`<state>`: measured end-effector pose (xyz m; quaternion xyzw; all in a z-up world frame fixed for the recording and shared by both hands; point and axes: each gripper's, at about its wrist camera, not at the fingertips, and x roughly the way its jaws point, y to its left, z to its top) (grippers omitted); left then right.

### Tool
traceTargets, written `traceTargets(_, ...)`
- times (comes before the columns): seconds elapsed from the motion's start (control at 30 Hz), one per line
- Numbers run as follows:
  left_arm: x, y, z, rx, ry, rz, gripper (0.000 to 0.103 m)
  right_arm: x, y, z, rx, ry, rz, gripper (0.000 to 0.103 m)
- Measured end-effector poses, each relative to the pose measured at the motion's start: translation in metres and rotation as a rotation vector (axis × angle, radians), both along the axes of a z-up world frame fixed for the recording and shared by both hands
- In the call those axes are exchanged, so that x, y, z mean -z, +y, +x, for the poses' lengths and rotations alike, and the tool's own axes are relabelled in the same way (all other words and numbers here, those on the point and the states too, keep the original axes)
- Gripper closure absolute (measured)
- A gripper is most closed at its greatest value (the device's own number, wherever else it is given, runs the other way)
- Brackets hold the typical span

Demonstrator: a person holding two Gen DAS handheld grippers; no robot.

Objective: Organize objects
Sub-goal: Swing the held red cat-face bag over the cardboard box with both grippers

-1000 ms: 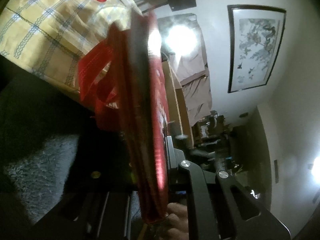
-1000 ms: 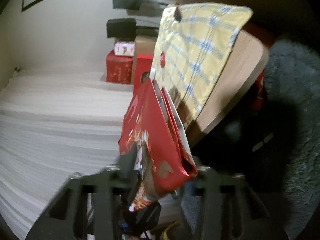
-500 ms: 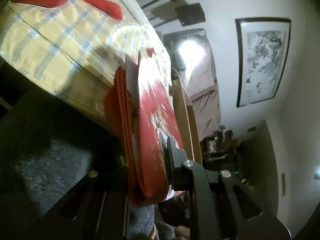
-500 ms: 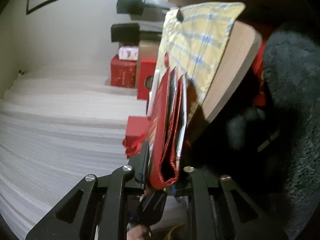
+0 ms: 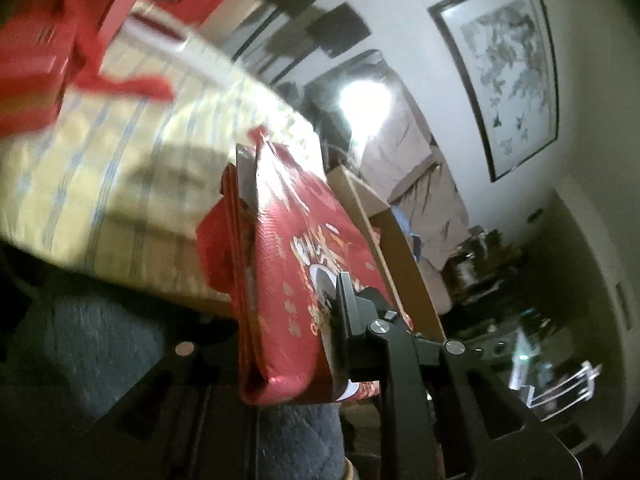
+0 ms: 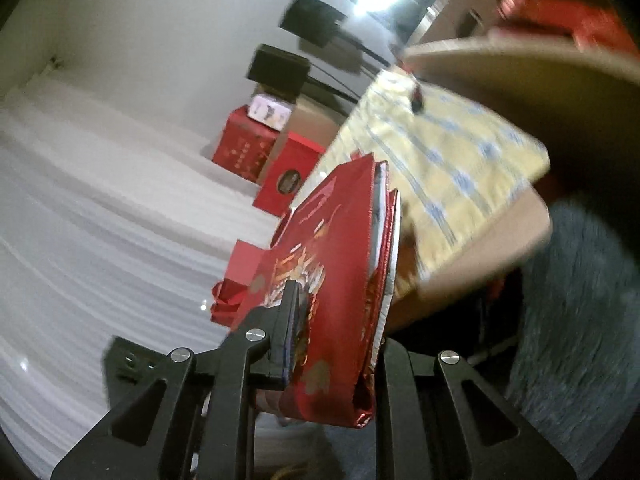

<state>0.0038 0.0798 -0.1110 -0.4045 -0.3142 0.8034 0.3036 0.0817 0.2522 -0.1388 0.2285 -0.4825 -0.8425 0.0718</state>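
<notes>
The left gripper (image 5: 288,312) pinches one end of a folded red gift bag (image 5: 292,248). Its right finger (image 5: 348,312) presses on the printed face; its jaws have just been easing apart, with the bag between them and still pressed. The right gripper (image 6: 332,336) clamps the other end of the same folded bag (image 6: 336,248), the left finger (image 6: 290,320) flat against the gold-printed side; its jaws have just been closing on the bag.

In the left wrist view the bag's far edge at 12 o'clock overlaps the near edge of a table spread with a yellow checked cloth (image 5: 120,168). At 10 o'clock a red box (image 5: 36,60) with a loose red ribbon (image 5: 128,84) lies on the cloth. A cardboard box (image 5: 384,232) stands just beside the bag at 2 o'clock. A framed picture (image 5: 508,72) hangs on the wall at 1 o'clock. Grey carpet (image 5: 100,328) shows at 8 o'clock.

In the right wrist view the tabletop's rounded wooden edge (image 6: 492,248) lies at 3 o'clock, near the bag. Pale open floor (image 6: 100,220) runs from 8 to 10 o'clock. Red boxes (image 6: 244,148) stack against the wall at 11 o'clock. A small red bag (image 6: 236,280) sits on the floor at 9 o'clock, beside the held bag.
</notes>
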Motion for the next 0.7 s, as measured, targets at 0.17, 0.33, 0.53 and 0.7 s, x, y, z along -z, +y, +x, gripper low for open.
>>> traceTargets(0.17, -0.040, 0.019, 0.010, -0.014, 0.178, -0.113, 0.087, -0.040, -0.005, 0.001, 0.022, 0.079, 0.196, 0.088)
traceTargets(0.33, -0.079, 0.041, 0.033, -0.059, 0.388, -0.198, 0.088, -0.082, -0.014, 0.010, 0.070, 0.184, 0.389, 0.088)
traceTargets(0.53, -0.109, 0.069, 0.044, -0.039, 0.502, -0.258, 0.088, -0.104, -0.007, 0.019, 0.109, 0.247, 0.484, 0.088)
traceTargets(0.7, -0.127, 0.094, 0.047, -0.020, 0.556, -0.334, 0.088, -0.115, -0.003, 0.023, 0.125, 0.256, 0.584, 0.088)
